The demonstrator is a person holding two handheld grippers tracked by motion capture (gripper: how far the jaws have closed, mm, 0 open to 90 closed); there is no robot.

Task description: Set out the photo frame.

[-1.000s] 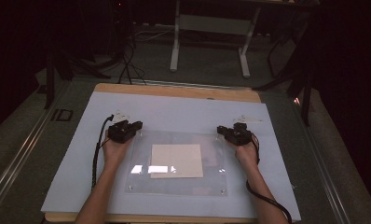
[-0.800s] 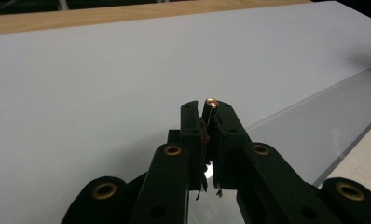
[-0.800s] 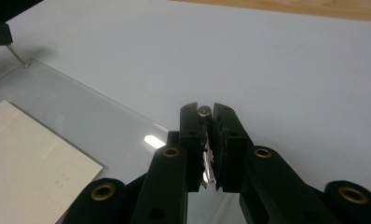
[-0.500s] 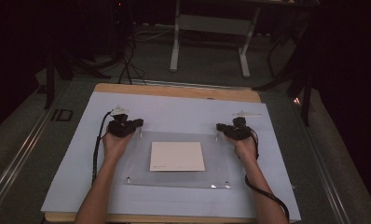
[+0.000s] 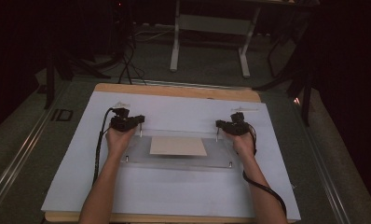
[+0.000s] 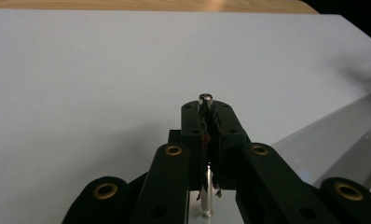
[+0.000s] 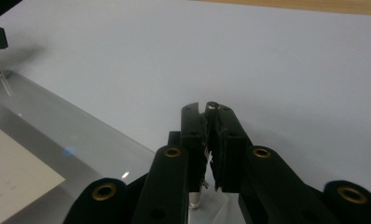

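Note:
A clear plastic plate (image 5: 137,151) with thin metal posts at its corners lies mid-table, and a beige sheet (image 5: 178,146) shows at its middle. My left gripper (image 5: 138,122) is shut on the far-left post (image 6: 205,99), which stands upright between its jaws. My right gripper (image 5: 219,125) is shut on the far-right post (image 7: 213,106). In the left gripper view (image 6: 207,112) the plate (image 6: 333,140) slopes away at the right. The right gripper view (image 7: 211,114) has the plate (image 7: 58,126) and the sheet (image 7: 11,182) at the left.
The plate rests on a white cover (image 5: 174,196) over a wooden board (image 5: 174,91). Two more posts (image 5: 230,164) stand at the plate's near corners. Beyond the table are a white desk frame (image 5: 207,42) and dark floor with cables.
Both grippers have shifted slightly away from the person. The plate's near edge has drawn away too, so plate and sheet look shorter front to back. The bright glare on the plate is gone.

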